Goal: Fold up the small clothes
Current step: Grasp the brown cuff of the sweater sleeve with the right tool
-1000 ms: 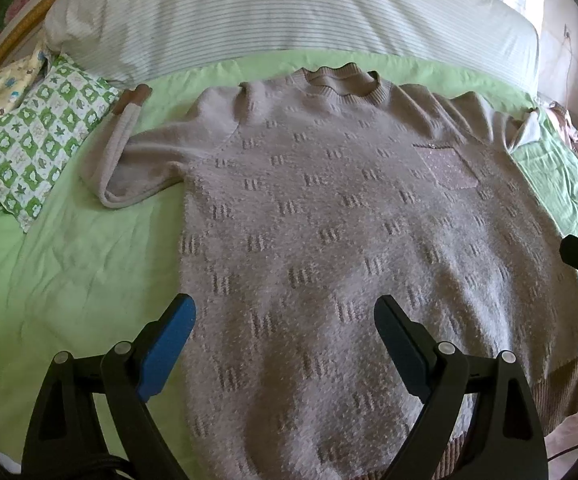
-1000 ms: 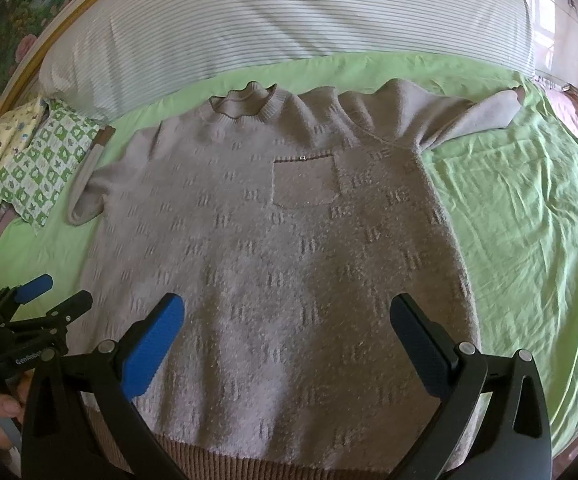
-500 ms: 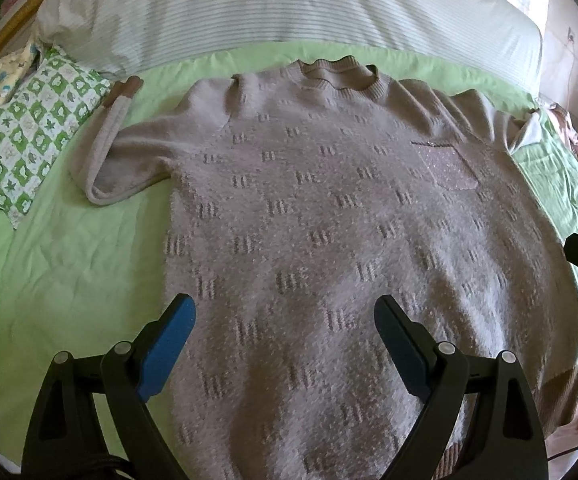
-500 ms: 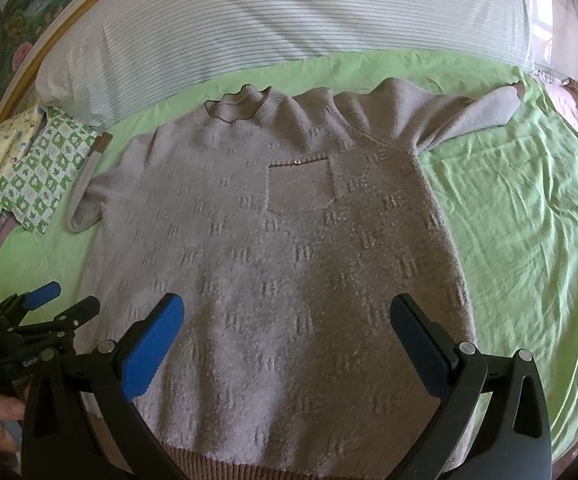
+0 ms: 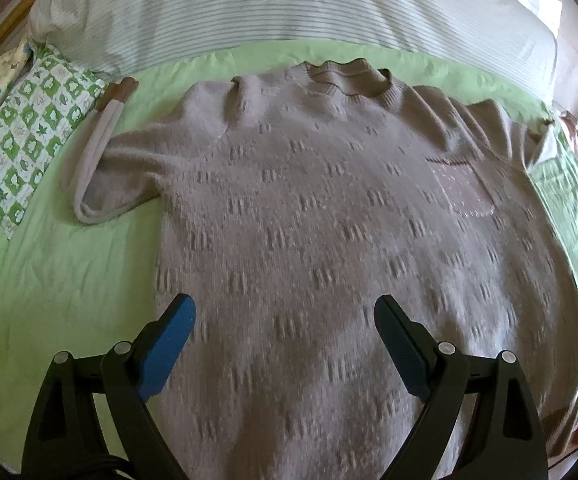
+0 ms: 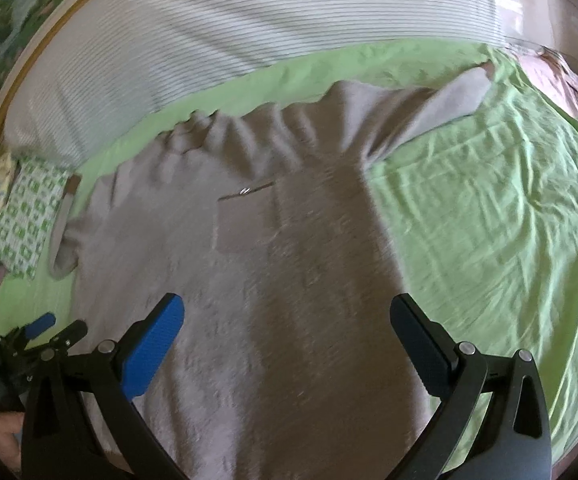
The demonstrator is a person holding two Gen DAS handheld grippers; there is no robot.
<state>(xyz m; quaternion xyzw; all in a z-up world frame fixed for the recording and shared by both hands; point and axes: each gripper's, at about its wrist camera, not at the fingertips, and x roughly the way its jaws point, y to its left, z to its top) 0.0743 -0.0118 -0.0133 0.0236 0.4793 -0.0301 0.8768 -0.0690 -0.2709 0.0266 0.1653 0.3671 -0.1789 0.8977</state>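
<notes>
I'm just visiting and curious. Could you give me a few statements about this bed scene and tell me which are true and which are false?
1. The sweater lies spread out on a green sheet. True.
2. The left gripper is clamped on the sweater. False: its jaws are open, holding nothing.
3. The sweater has a chest pocket. True.
4. The right gripper holds a sleeve. False: it is open and empty.
5. A green patterned cloth lies beside the sweater. True.

Sweater [image 5: 329,216] nubby matt knit; sheet [image 6: 489,208] smooth cloth.
</notes>
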